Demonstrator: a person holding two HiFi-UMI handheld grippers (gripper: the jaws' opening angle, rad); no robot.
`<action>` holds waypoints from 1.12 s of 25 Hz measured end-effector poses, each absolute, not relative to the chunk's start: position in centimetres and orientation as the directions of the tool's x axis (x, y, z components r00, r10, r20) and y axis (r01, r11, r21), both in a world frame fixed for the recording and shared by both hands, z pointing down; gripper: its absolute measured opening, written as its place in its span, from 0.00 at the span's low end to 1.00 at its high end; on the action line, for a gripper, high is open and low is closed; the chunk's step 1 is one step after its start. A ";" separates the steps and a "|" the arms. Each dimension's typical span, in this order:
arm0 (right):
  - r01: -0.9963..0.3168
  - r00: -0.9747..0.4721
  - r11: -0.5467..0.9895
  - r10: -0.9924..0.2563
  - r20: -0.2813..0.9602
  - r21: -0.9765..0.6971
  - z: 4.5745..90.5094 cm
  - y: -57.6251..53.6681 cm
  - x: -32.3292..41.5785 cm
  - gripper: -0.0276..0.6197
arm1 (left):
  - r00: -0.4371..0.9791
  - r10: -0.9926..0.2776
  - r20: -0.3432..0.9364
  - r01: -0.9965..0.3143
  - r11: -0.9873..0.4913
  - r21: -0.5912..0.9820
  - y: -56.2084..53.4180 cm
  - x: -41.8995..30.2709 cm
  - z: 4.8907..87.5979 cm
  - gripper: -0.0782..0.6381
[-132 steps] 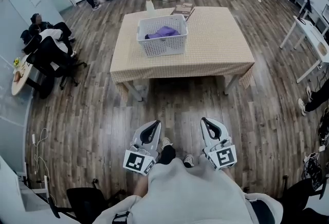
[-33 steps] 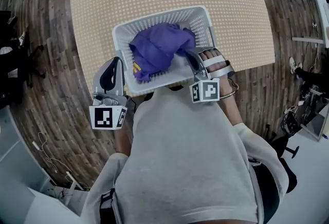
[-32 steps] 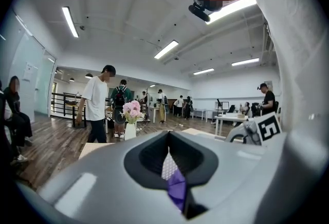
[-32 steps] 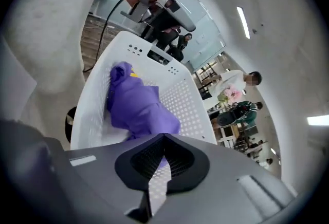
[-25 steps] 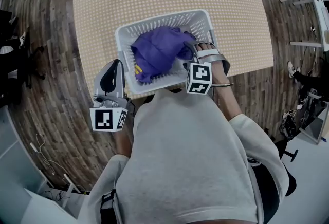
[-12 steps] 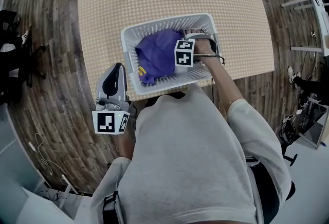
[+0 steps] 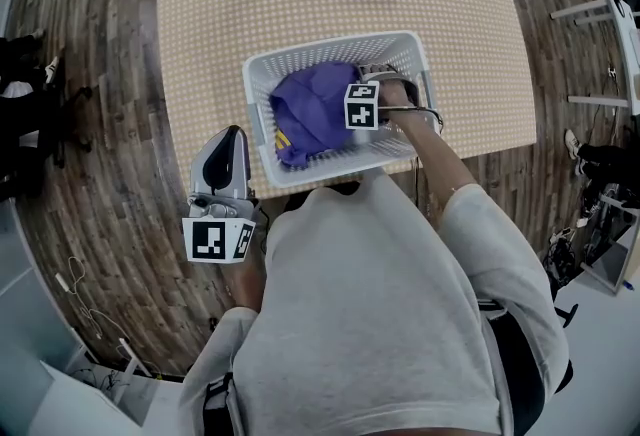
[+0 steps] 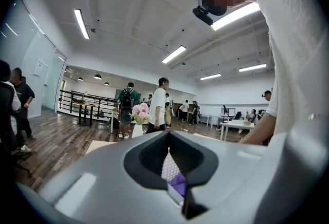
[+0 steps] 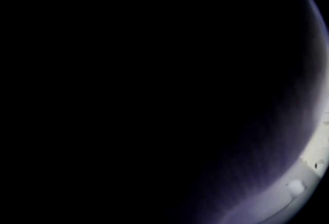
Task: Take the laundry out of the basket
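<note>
Purple crumpled cloth garment lies in the white perforated plastic basket, upper centre of frame. Right gripper has moved from the basket's near rim down onto the garment. Its own view is now dark purple, so its jaws are unreadable. Grasp likely starting, nothing lifted yet. Left gripper, left of the basket, has jaws together and empty.

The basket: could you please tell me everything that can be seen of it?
The basket is white, rectangular and plastic-looking, with lattice walls and a solid rim. It stands upright on the table, near the edge closest to the person. Purple laundry with a yellow mark fills its left and middle. The right gripper reaches down into its right side, against the cloth. Whether it touches the basket's wall cannot be told.
</note>
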State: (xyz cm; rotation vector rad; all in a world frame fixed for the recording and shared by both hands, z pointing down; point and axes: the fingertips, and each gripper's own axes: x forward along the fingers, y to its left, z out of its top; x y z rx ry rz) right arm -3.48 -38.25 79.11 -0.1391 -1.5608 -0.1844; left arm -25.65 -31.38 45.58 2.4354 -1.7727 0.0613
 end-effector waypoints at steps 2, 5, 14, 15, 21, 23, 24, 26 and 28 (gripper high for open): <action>0.201 -0.007 0.979 -0.033 0.999 0.034 78.8 -37.8 -3.6 0.76 | 0.309 -0.945 0.106 -0.950 -0.301 0.083 -31.4 -25.8 45.5 0.12; 0.216 -0.020 0.974 -0.058 0.998 0.061 78.0 -37.3 -3.6 0.60 | 0.307 -0.946 0.105 -0.950 -0.297 0.100 -31.2 -26.0 45.5 0.12; 0.151 -0.046 0.958 -0.241 0.969 0.245 75.7 -38.5 -3.7 0.52 | 0.325 -0.943 0.068 -0.942 -0.317 0.112 -30.9 -25.7 44.4 0.12; 0.168 -0.045 0.936 -0.307 0.951 0.310 74.8 -38.8 -3.7 0.51 | 0.331 -0.942 0.061 -0.940 -0.323 0.112 -30.8 -25.7 44.2 0.12; 0.259 -0.082 0.736 -0.628 0.774 0.625 66.7 -40.0 -4.5 0.51 | 0.382 -0.924 0.015 -0.920 -0.378 0.098 -30.2 -24.8 42.5 0.12; 0.281 -0.104 0.657 -0.704 0.702 0.700 63.7 -40.4 -5.0 0.51 | 0.401 -0.916 0.006 -0.913 -0.399 0.092 -30.1 -24.4 42.2 0.12; 0.281 -0.121 0.617 -0.737 0.665 0.735 62.2 -40.4 -5.2 0.51 | 0.407 -0.913 0.001 -0.910 -0.405 0.090 -29.9 -24.2 42.0 0.12; 0.251 -0.160 0.561 -0.780 0.605 0.789 59.5 -40.3 -5.4 0.51 | 0.417 -0.909 -0.014 -0.905 -0.416 0.091 -29.6 -24.0 41.5 0.12; 0.207 -0.185 0.526 -0.807 0.561 0.825 57.3 -40.4 -5.2 0.51 | 0.424 -0.905 -0.029 -0.901 -0.425 0.090 -29.4 -23.9 41.1 0.12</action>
